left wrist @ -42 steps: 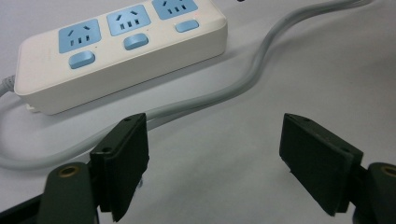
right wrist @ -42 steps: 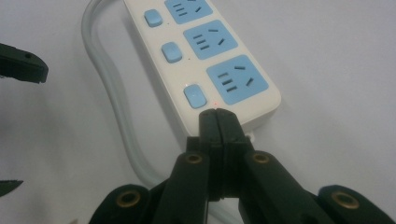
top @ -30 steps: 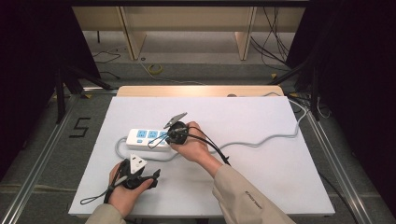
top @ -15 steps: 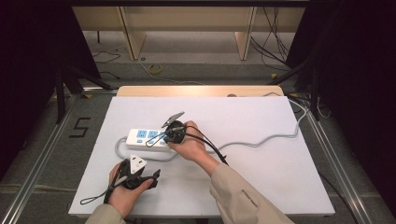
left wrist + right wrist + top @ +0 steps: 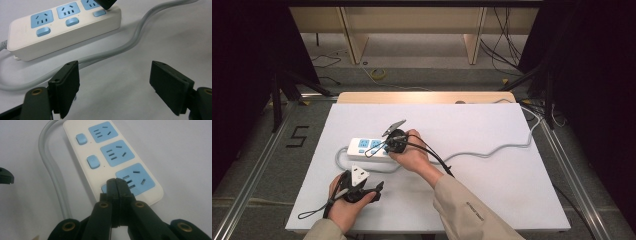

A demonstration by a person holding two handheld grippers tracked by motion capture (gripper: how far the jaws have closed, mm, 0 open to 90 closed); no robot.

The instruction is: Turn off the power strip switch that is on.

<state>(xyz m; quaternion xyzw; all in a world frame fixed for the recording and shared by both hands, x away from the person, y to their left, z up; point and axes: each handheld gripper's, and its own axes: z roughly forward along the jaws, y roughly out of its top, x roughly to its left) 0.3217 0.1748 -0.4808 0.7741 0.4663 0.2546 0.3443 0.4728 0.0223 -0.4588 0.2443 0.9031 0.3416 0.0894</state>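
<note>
1. You have a white table top (image 5: pixel 492 200) across the middle of the frame.
2. Upper centre, past its far edge, you see pale wooden shelving (image 5: pixel 412 25).
3. Loose cables (image 5: pixel 507 45) lie on the floor, upper right.
4. A "5" mark (image 5: pixel 298 136) sits on the floor at left.

Power strip (image 5: pixel 112 157): third switch, nearest the right gripper (image 5: pixel 116 185), mostly covered by its closed tips; contact not discernible. Left gripper view crops the third socket at the top edge. Grey cable (image 5: pixel 492 150): runs off the table's far right corner, end unseen. High view: strip's right end hidden behind the right hand (image 5: pixel 412 152).
</note>
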